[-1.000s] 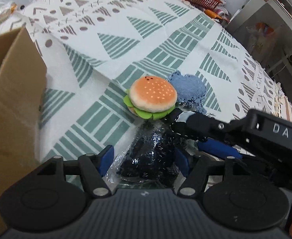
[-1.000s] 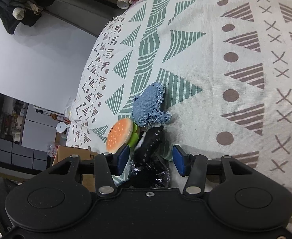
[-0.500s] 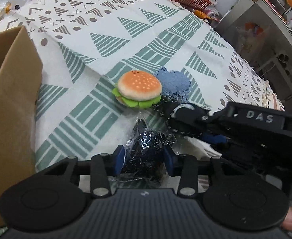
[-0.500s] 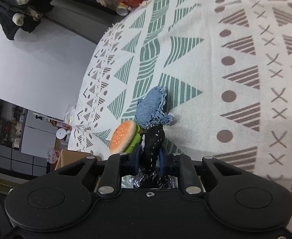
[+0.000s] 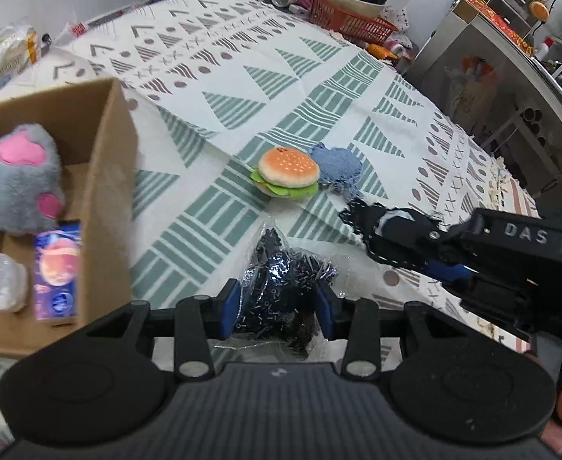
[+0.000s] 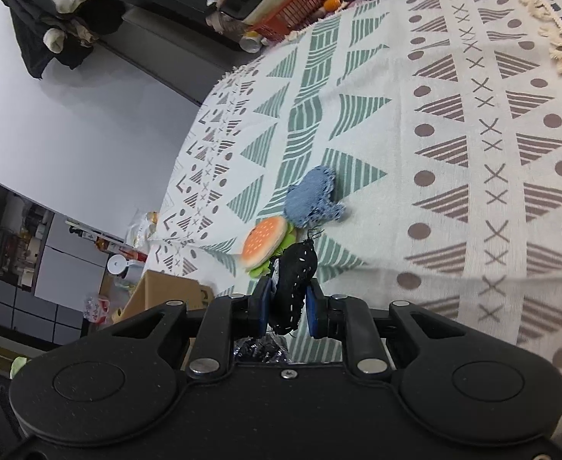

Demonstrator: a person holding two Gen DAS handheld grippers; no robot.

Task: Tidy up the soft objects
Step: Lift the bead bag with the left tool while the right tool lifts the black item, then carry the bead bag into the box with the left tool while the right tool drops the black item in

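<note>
We read only one text: the raised letters "DAS" on the black body of the right gripper (image 5: pixel 415 245), just beyond the hamburger plush (image 5: pixel 288 172). The print on the purple packet (image 5: pixel 56 268) in the cardboard box (image 5: pixel 108 176) is too blurred for us.

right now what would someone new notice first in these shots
Probably the plush burger in mid-cloth, touching a blue denim piece. Next, the grey paw plush in the cardboard box at left. Nearer, the left gripper holds a crinkly black bag, the right gripper a black stitched piece.
</note>
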